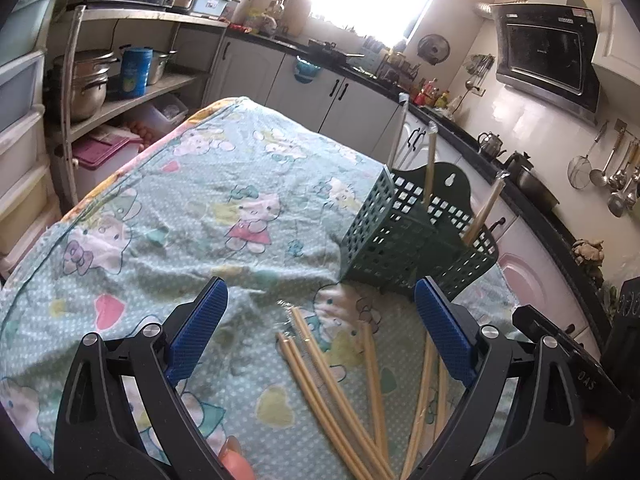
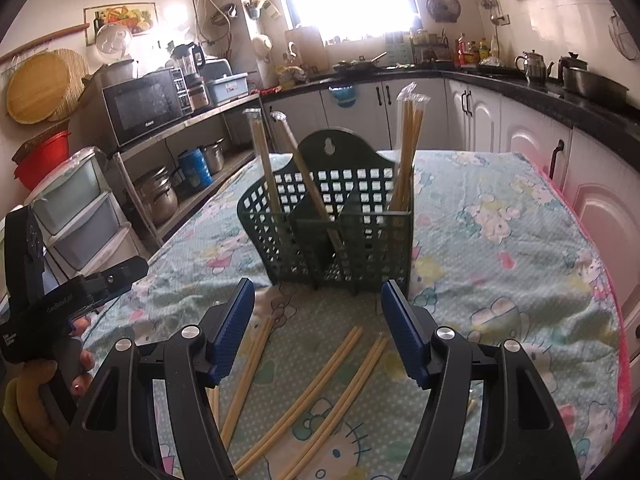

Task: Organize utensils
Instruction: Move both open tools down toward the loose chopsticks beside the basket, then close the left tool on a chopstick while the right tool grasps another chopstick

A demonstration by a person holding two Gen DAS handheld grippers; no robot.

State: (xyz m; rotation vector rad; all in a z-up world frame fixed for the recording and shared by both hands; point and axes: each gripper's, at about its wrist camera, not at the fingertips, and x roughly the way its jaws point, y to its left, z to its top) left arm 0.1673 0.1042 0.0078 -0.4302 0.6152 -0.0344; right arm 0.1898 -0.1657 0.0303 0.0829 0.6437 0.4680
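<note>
A dark green perforated utensil holder (image 2: 340, 236) stands on the table with wrapped chopstick pairs upright in its compartments (image 2: 408, 148). It also shows in the left wrist view (image 1: 412, 236), at the right. Several loose bamboo chopsticks (image 2: 320, 384) lie on the cloth in front of it, also in the left wrist view (image 1: 332, 396). My left gripper (image 1: 320, 320) is open and empty above the loose chopsticks. My right gripper (image 2: 318, 320) is open and empty, just short of the holder, over the chopsticks.
The table wears a cartoon-print cloth (image 1: 180, 216). A shelf with pots (image 1: 88, 80) and plastic drawers (image 2: 80, 212) stand left. White cabinets (image 2: 532, 152) and a dark counter line the right. My left hand's gripper body (image 2: 60, 296) shows at the left of the right view.
</note>
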